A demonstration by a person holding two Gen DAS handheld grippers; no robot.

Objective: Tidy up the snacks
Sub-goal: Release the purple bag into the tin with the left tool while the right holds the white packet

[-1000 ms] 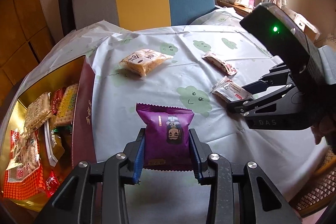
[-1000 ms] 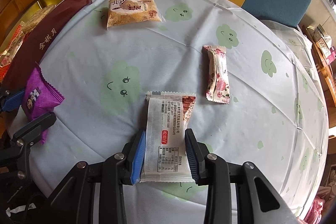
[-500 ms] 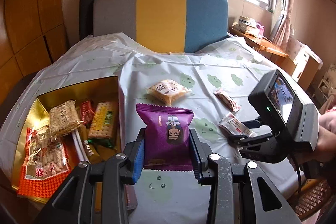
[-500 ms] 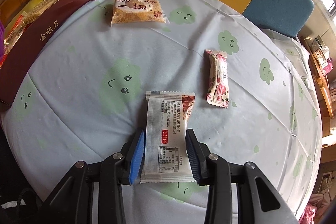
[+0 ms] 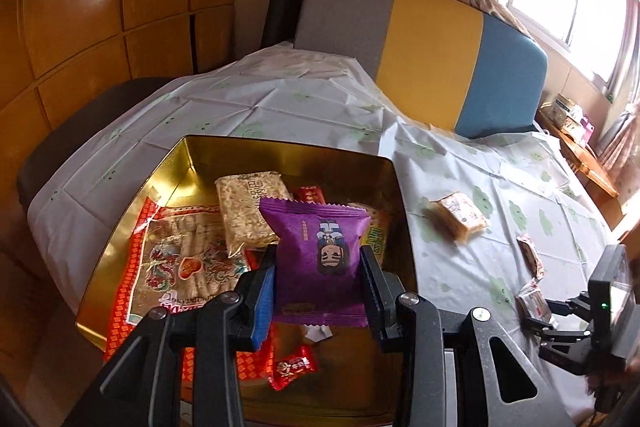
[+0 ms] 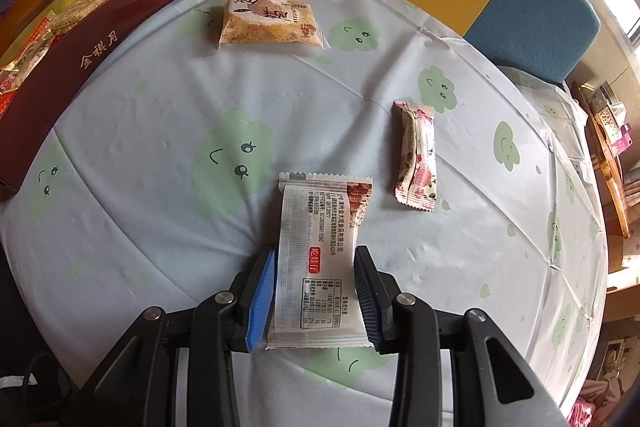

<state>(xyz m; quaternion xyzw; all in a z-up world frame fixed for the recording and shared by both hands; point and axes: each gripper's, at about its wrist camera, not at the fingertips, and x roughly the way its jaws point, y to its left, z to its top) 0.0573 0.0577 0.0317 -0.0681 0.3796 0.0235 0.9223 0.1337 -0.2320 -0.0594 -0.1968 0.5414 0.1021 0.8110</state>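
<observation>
The left gripper (image 5: pixel 318 283) angles downward over the open gold-lined tin (image 5: pixel 280 153), its jaws part-closed and pinching the sides of a purple snack packet (image 5: pixel 320 251), held clear above the snacks lying in the tin. The right gripper (image 6: pixel 314 291) points steeply down at the tablecloth (image 6: pixel 160 187), jaws closed against both edges of a white snack packet (image 6: pixel 320 247) lying flat on the cloth. Ahead of it to the right lies a floral-wrapped bar (image 6: pixel 416 159); farther ahead, a tan pastry packet (image 6: pixel 268 21).
</observation>
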